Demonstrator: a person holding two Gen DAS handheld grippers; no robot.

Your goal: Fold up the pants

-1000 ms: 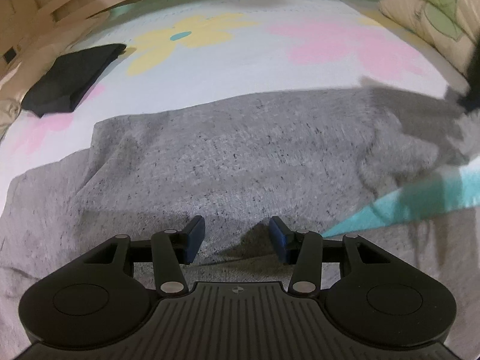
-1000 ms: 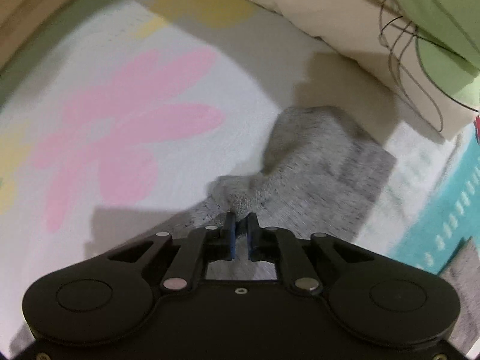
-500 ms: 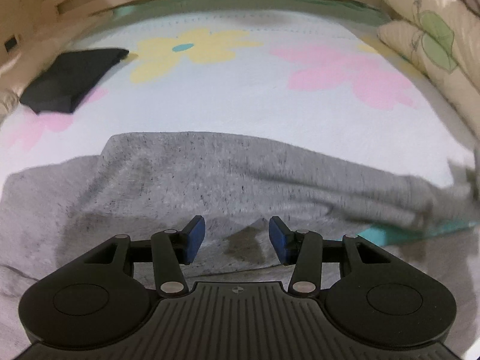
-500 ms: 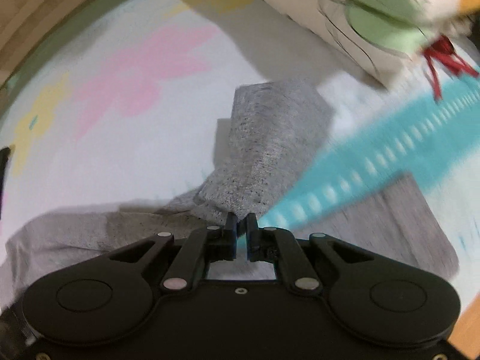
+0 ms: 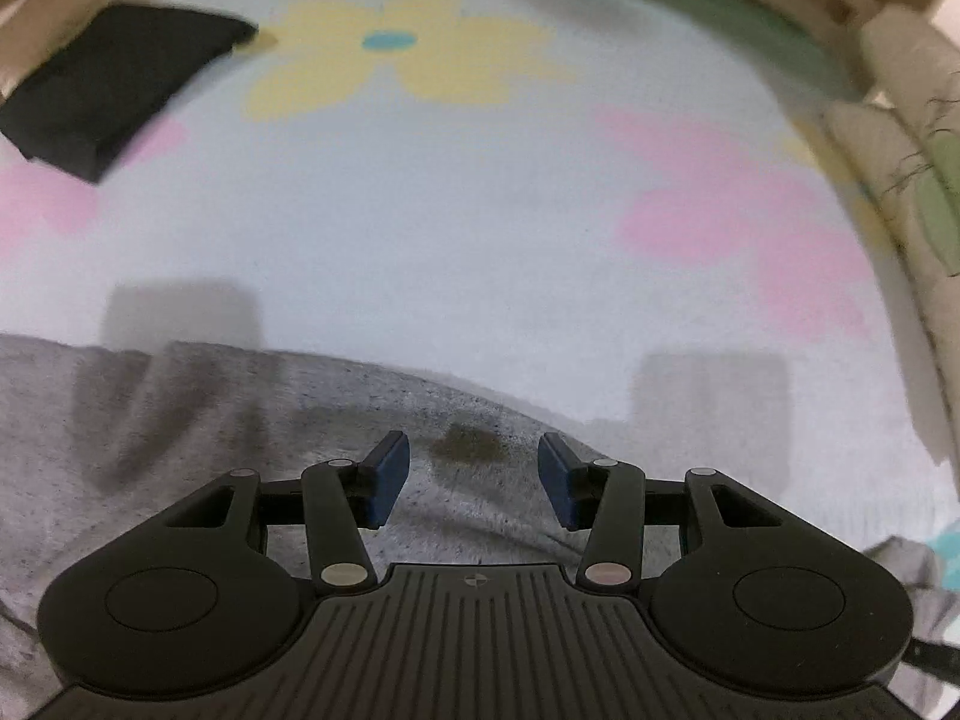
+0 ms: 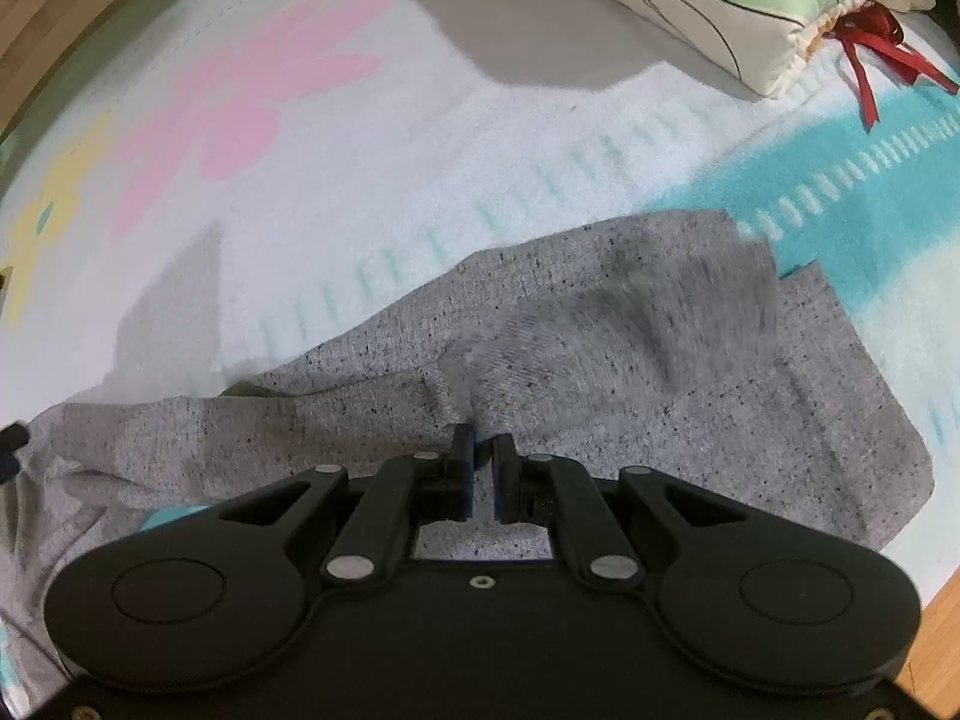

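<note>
A: Reporting on the tools, what is recorded?

B: The right gripper is clenched on a fold of the grey pants; cloth is drawn up to its pads. The left gripper is released, nothing between its blue pads.

A: And the garment's position?

B: The pants are spread on the flowered blanket. A folded black cloth is noted at ten o'clock, a pillow at one o'clock.
</note>
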